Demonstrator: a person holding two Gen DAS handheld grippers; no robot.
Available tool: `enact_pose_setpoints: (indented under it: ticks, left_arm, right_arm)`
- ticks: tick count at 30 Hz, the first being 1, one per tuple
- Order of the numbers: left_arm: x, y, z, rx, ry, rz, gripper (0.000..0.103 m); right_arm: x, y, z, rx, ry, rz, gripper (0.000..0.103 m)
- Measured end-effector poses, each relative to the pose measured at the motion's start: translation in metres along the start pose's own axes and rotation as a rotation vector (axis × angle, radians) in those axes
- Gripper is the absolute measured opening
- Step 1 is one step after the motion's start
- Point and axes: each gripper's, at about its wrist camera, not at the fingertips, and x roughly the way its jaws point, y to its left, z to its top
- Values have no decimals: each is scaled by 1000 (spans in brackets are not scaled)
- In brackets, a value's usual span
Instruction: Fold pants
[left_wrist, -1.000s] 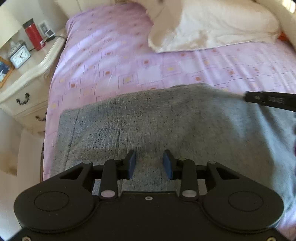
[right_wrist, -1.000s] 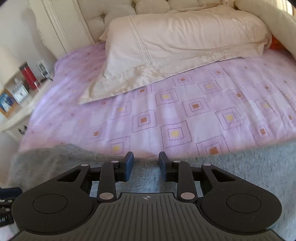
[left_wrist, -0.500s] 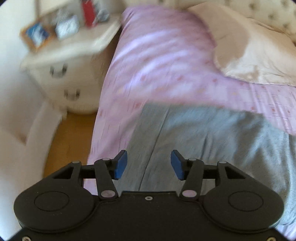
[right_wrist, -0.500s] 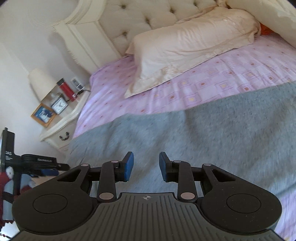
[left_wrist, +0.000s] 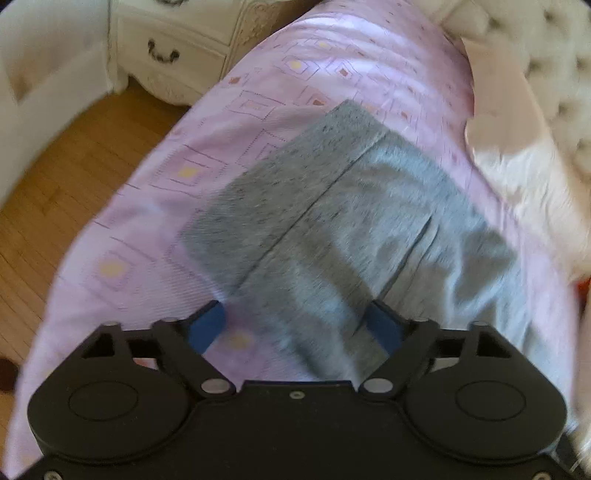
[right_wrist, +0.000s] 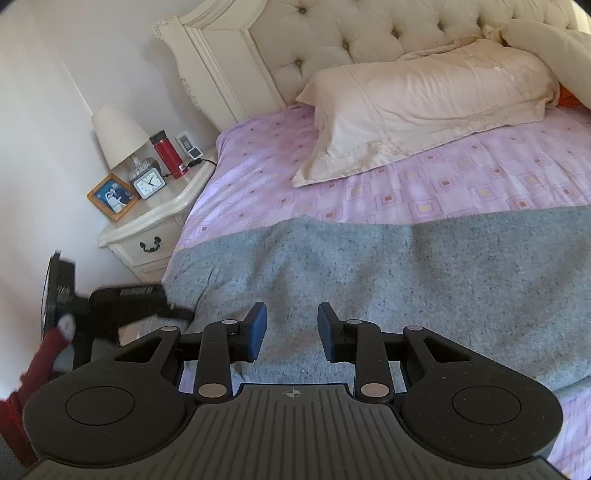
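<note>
Pink-sheeted bed (right_wrist: 461, 192) fills both views. Left hand-held gripper (left_wrist: 295, 326) is spread wide and holds nothing, its fingers straddling the near end of the grey pants (left_wrist: 351, 221). Right hand-held gripper (right_wrist: 289, 332) is parted too, empty, above the cloth. Pants lie flat across the bed, apparently leg on leg; the crosswise folds look undone. Only the right view shows the pillow (right_wrist: 424, 110), headboard and nightstand (right_wrist: 155, 225); the left shows wood floor.
</note>
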Motion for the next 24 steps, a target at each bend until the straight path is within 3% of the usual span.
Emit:
enact_pose_setpoints:
  ticks: [2, 3, 5, 6, 9, 10, 12, 15, 17, 20, 24]
  left_arm:
    - [5, -7, 5, -21, 0, 17, 86]
    - [5, -12, 8, -32, -8, 43, 70]
    - [1, -21, 12, -43, -39, 123, 46]
    - [-12, -28, 14, -19, -68, 122, 40]
    - [-54, -61, 10, 170, -210, 156, 40]
    - [-59, -67, 10, 190, -217, 174, 40]
    - [-48, -62, 14, 161, -168, 223, 41]
    - [-10, -31, 15, 10, -61, 303, 44]
    - [-3, -25, 8, -9, -88, 281, 46]
    - [-18, -41, 1, 141, -118, 295, 47]
    - [-50, -54, 4, 217, -170, 236, 49]
  right_arm:
    - [-3, -2, -3, 0, 6, -10, 29]
    - [-6, -3, -4, -5, 7, -22, 29]
    - [-10, -7, -7, -11, 8, -43, 29]
    - [-12, -10, -8, -10, 10, -50, 29]
    - [-13, -20, -11, 26, 18, -80, 29]
    - [-13, -24, -11, 41, 20, -91, 29]
    - [-15, -26, -12, 44, 17, -96, 29]
    - [-15, -27, -10, -7, 13, -96, 29]
    - [-9, -28, -6, -34, 15, -88, 29]
    - [11, -21, 8, -111, 20, -69, 30]
    - [56, -6, 36, -303, 39, -6, 30]
